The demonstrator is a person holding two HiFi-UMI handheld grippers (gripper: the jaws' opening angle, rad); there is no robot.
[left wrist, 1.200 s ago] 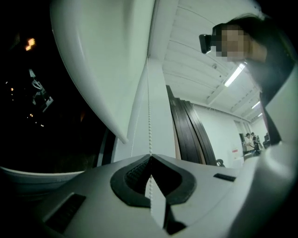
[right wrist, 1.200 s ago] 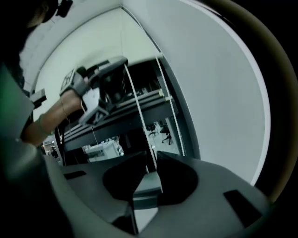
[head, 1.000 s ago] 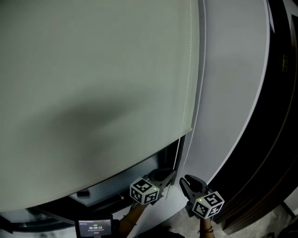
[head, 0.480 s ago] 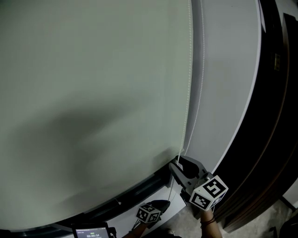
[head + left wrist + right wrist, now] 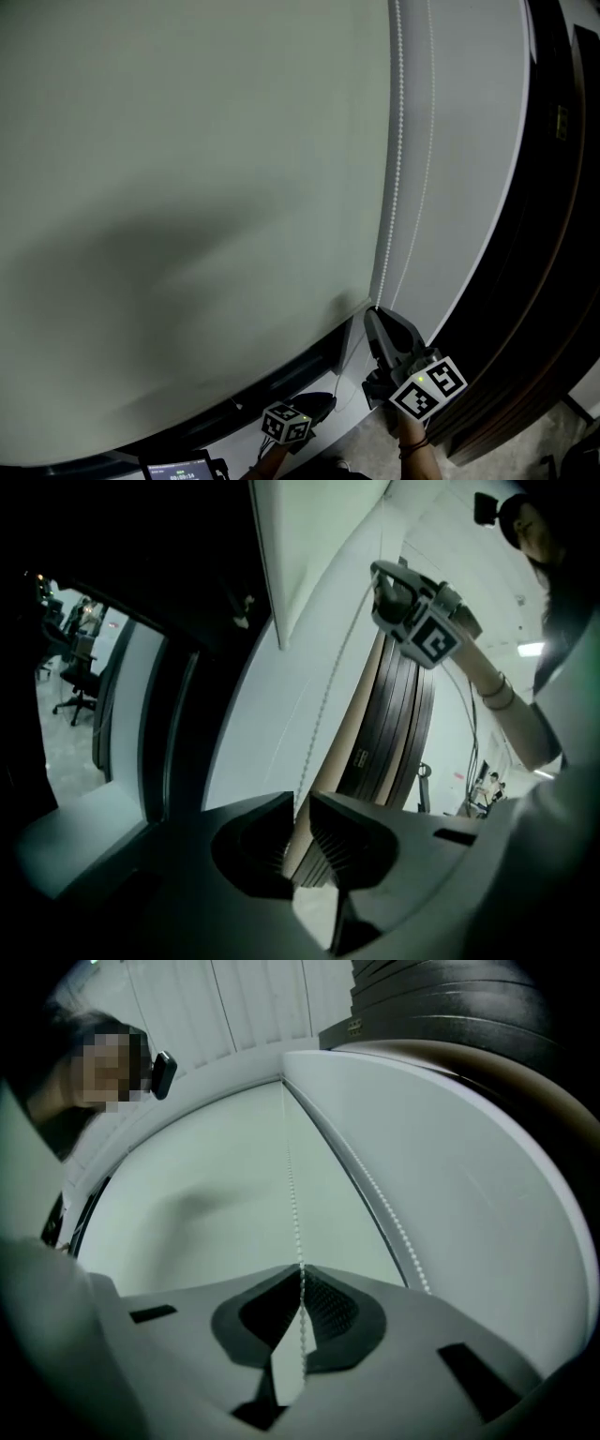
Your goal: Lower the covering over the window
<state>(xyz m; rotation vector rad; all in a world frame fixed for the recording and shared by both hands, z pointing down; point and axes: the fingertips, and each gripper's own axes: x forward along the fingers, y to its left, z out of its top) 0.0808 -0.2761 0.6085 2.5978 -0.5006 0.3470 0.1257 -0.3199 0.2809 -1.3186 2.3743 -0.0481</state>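
Handover: right gripper has just clamped onto the bead chain, while left gripper has just eased open, letting go; roller blind hangs lower, ready for another pull.

**Left jaws a slit apart under the chain**

The left gripper fills the bottom of the frame. Its two dark ribbed jaws stand a narrow slit apart and have just been opening. A thin white bead chain slants down the pale wall to the top of that slit (whether it runs on between the pads is unclear), and the pads do not press on it. Higher along the chain is the grey right gripper with its black-and-white marker cube, on a person's forearm. The pale fabric roller blind hangs at top centre, lower corner showing. At left, a dark-framed window pane shows a black office chair.
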